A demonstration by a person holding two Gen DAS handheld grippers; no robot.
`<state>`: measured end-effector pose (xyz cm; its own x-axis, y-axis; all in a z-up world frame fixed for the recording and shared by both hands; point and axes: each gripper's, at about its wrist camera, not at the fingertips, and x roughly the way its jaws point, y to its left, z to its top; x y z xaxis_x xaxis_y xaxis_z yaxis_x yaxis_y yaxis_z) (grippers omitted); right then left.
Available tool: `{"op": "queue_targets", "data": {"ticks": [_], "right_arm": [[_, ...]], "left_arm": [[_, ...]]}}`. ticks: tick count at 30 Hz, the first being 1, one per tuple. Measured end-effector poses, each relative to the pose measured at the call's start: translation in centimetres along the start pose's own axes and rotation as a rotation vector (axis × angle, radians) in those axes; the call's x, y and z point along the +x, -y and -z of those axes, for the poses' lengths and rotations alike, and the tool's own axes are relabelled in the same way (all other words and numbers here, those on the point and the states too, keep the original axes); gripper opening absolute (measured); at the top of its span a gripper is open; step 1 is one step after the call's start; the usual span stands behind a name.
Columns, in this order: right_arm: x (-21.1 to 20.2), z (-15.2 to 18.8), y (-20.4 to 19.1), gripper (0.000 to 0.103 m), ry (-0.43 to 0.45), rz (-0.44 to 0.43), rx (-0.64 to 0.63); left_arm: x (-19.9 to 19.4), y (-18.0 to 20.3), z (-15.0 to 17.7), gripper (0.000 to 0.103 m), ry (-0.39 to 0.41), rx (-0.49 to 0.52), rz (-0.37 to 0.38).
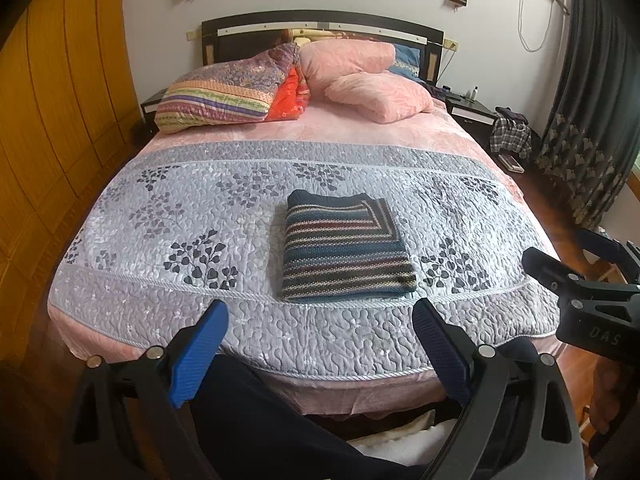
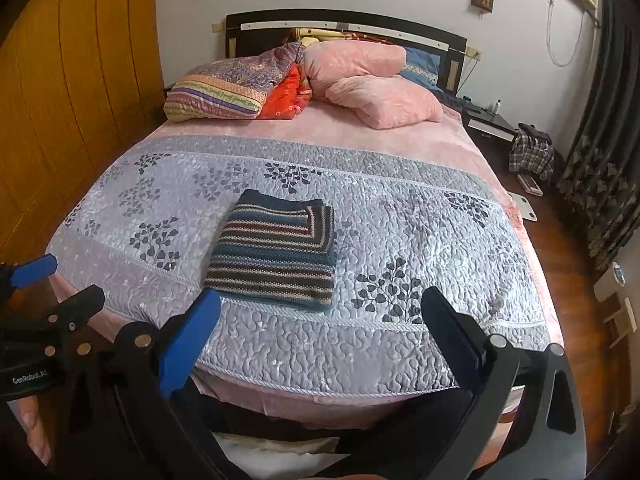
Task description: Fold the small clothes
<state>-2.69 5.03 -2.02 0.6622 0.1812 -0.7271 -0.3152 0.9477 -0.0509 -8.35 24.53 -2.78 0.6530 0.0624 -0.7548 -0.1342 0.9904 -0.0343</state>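
A striped knitted garment (image 1: 344,246) in blue, red and cream lies folded into a neat rectangle on the grey quilted bedspread (image 1: 200,208), near the foot of the bed. The same folded garment (image 2: 276,254) lies left of centre in the right wrist view. My left gripper (image 1: 320,312) is held back from the bed's foot edge, open, nothing between its blue fingers. My right gripper (image 2: 322,300) is also open and empty, pulled back from the bed. The right gripper (image 1: 580,280) shows at the right edge of the left wrist view; the left gripper (image 2: 36,280) at the left edge of the right wrist view.
Pink pillows (image 1: 360,76) and a striped folded quilt (image 1: 228,92) lie at the headboard end. A wooden wardrobe (image 1: 60,120) runs along the left. Dark curtains (image 1: 592,120), a nightstand (image 1: 472,112) and checked clothing (image 1: 510,136) are on the right. A person's dark trouser leg (image 1: 260,420) is below the grippers.
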Motion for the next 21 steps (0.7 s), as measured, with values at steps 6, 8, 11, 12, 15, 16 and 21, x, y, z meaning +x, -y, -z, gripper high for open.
{"op": "queue_targets", "data": {"ticks": [6, 8, 11, 12, 15, 16, 21], "right_arm": [[0.21, 0.22, -0.14, 0.100, -0.004, -0.002, 0.000], [0.33, 0.24, -0.14, 0.100, -0.006, -0.001, 0.000], [0.43, 0.33, -0.20, 0.100, -0.007, -0.001, 0.002], [0.41, 0.39, -0.16, 0.100, -0.007, -0.001, 0.002], [0.43, 0.37, -0.17, 0.100, -0.007, -0.003, 0.002], [0.50, 0.43, -0.15, 0.100, -0.007, -0.004, 0.003], [0.59, 0.57, -0.15, 0.100, -0.008, -0.007, 0.004]], "left_arm": [[0.01, -0.03, 0.16, 0.093, -0.004, -0.002, -0.001], [0.08, -0.07, 0.22, 0.093, -0.006, -0.002, 0.000], [0.14, -0.11, 0.35, 0.093, -0.006, -0.003, -0.002], [0.23, -0.17, 0.42, 0.093, -0.008, -0.005, -0.001], [0.39, -0.20, 0.50, 0.093, -0.011, -0.004, -0.001], [0.43, -0.21, 0.47, 0.093, -0.011, -0.004, 0.000], [0.65, -0.13, 0.49, 0.093, -0.016, -0.005, -0.003]]}}
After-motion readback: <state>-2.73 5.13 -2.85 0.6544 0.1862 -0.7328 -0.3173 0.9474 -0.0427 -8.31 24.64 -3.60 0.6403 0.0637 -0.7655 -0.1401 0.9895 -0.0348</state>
